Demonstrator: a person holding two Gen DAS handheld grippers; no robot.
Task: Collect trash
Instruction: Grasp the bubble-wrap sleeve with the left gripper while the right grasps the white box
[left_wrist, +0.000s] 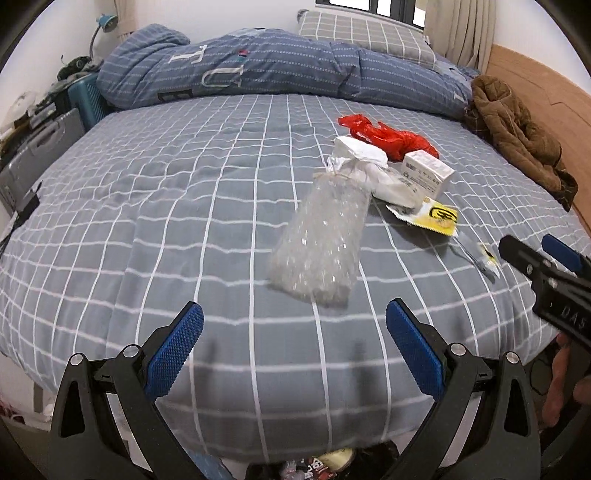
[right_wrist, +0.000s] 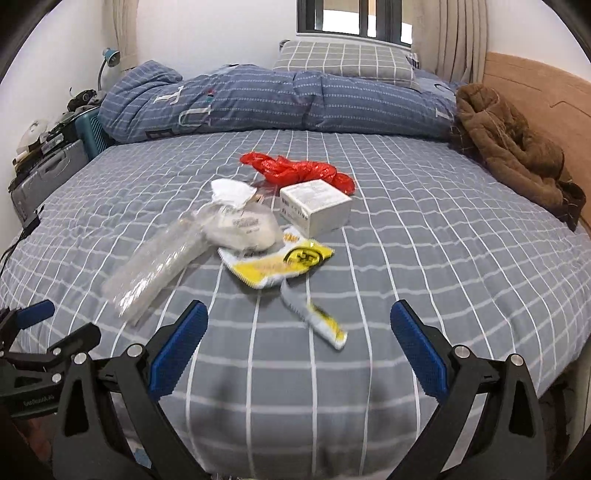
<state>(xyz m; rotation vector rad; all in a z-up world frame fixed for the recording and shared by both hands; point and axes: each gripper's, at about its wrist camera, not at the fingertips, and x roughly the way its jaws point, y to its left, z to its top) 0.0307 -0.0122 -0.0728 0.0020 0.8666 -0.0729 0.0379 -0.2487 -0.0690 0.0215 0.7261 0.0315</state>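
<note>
- Left wrist view: my left claw (left_wrist: 294, 347) hangs spread and empty over the checked bed (left_wrist: 147, 229). The crinkly bubble-wrap sleeve (left_wrist: 319, 240) lies just ahead, long axis pointing away and rightward.
- Right wrist view: my right claw (right_wrist: 299, 343) gapes wide, empty. The torn wrapper strip (right_wrist: 314, 319) lies nearest, dead ahead, slanting; behind it are the glossy yellow sachet (right_wrist: 280, 264), white carton (right_wrist: 316, 206) and red plastic bag (right_wrist: 299, 171).

So the count on the bed (right_wrist: 406, 258): six bits of trash. One clear bubble-wrap bag (right_wrist: 155, 269), one white crumpled bag (right_wrist: 243, 225), one red plastic bag (right_wrist: 295, 170), one small white cardboard box (right_wrist: 316, 206), one yellow-and-white wrapper (right_wrist: 277, 264), plus one torn-off wrapper strip (right_wrist: 317, 319). Then one rolled-up blue duvet (right_wrist: 258, 99), one grey checked pillow (right_wrist: 343, 61), one brown jacket (right_wrist: 509, 147). Two grippers, each with two blue pads.
</note>
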